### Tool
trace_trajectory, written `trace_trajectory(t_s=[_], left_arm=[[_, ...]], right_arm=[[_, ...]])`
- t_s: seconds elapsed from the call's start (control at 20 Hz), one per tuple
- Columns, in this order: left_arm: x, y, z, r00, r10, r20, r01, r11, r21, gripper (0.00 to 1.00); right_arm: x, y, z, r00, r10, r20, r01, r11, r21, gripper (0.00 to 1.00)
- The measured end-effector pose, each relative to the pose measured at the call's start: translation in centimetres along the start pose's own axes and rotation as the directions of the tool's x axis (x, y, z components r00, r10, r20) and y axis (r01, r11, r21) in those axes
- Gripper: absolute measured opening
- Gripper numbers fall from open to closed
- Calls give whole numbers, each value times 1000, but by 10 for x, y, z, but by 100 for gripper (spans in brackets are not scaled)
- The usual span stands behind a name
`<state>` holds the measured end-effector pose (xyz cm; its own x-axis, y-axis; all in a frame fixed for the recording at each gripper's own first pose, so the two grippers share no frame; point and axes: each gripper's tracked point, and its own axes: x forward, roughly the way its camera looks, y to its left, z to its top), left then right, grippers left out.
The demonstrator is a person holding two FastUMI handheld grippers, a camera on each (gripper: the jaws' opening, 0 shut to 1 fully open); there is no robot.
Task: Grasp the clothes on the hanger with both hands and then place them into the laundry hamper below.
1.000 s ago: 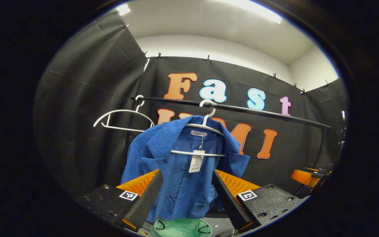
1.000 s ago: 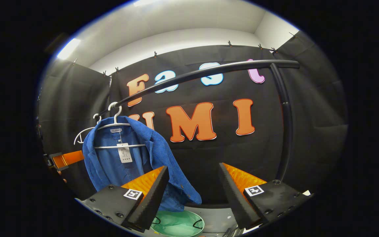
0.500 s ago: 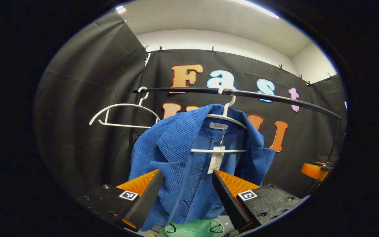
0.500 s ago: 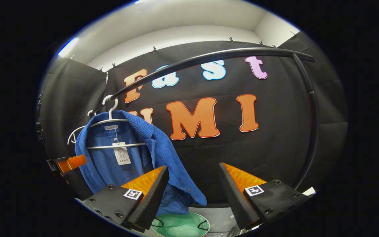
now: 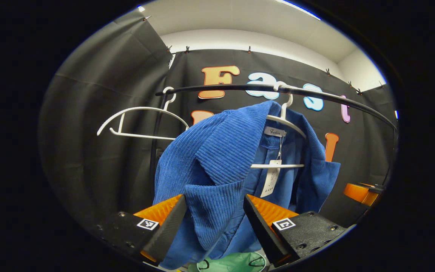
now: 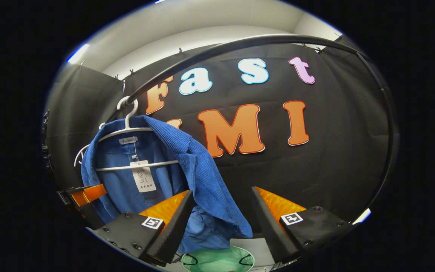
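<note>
A blue corduroy jacket [image 5: 225, 166] hangs on a white plastic hanger [image 5: 283, 121], whose hook sits over a black metal rail [image 5: 315, 96] that runs across the booth. A white paper tag [image 5: 270, 181] dangles from the jacket's collar, in front of the hanger's lower bar. Further along the rail, beside the jacket, hangs a second white plastic hanger [image 5: 142, 122], bare of clothing.

In the left gripper view, the left gripper [image 5: 213, 215] has its jaws spread wide, and the jacket's near front panel and lapel hang down between the two fingers; the cloth looks close to the fingers, but whether it touches either cannot be told. Below the hem, a pale green round laundry hamper [image 5: 236, 262] with thin black handles shows at the bottom edge.

In the right gripper view, the right gripper [image 6: 221, 217] also stands with its jaws apart. The jacket [image 6: 157, 177] hangs to the left of its centre, and the lower edge of the jacket's front falls between the fingers, nearer the left one. The hamper [image 6: 217, 258] lies directly under the hem. The left gripper [image 6: 83, 194] shows at the far left, beside the jacket's other edge.
</note>
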<state>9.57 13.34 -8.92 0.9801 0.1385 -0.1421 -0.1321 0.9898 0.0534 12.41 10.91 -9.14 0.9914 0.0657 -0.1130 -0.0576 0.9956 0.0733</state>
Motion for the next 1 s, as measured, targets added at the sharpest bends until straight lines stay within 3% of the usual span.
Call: trace_trajectory(t_s=[0.05, 0.15, 0.2, 0.35, 0.5, 0.55, 0.6, 0.65, 0.7, 0.75, 0.85, 0.9, 1.0], left_arm=[[3, 2, -1, 1000, -4, -1, 4, 1000, -3, 95], [8, 3, -2, 1000, -20, -6, 19, 1000, -6, 95], [9, 3, -2, 1000, -29, -5, 29, 1000, 0, 95], [14, 8, -3, 999, -33, -4, 33, 999, 36, 91], [15, 8, -1, 999, -49, -1, 49, 998, 42, 93], [15, 9, 2, 999, -51, -1, 51, 998, 40, 85], [15, 11, 2, 999, -49, 0, 49, 998, 39, 87], [15, 12, 4, 999, -49, 2, 49, 998, 38, 77], [14, 12, 5, 999, -50, 1, 49, 998, 36, 77], [14, 12, 5, 999, -55, 1, 54, 998, 34, 71], [10, 9, 7, 997, -72, -2, 72, 997, 21, 63], [9, 9, 7, 997, -79, -5, 79, 997, 15, 67], [6, 12, 10, 997, -82, -6, 82, 997, 8, 65]], right_arm=[[6, 4, -3, 1000, 9, -4, -9, 1000, 3, 89], [19, 13, -11, 999, 33, -24, -32, 999, 12, 89], [25, 17, -14, 999, 43, -33, -42, 999, 16, 100], [44, 20, -27, 996, 59, -61, -57, 998, 21, 98], [60, 16, -37, 995, 53, -84, -51, 998, 32, 98], [64, 16, -39, 995, 53, -89, -50, 998, 37, 98], [68, 16, -40, 994, 59, -93, -56, 998, 42, 98], [72, 17, -40, 993, 66, -96, -62, 997, 46, 98], [75, 18, -41, 993, 73, -98, -68, 996, 49, 100], [76, 18, -42, 992, 75, -99, -70, 996, 49, 100], [78, 20, -41, 991, 93, -95, -88, 994, 58, 93], [80, 23, -39, 990, 109, -84, -103, 992, 67, 86], [81, 23, -35, 990, 118, -74, -112, 990, 81, 73]])
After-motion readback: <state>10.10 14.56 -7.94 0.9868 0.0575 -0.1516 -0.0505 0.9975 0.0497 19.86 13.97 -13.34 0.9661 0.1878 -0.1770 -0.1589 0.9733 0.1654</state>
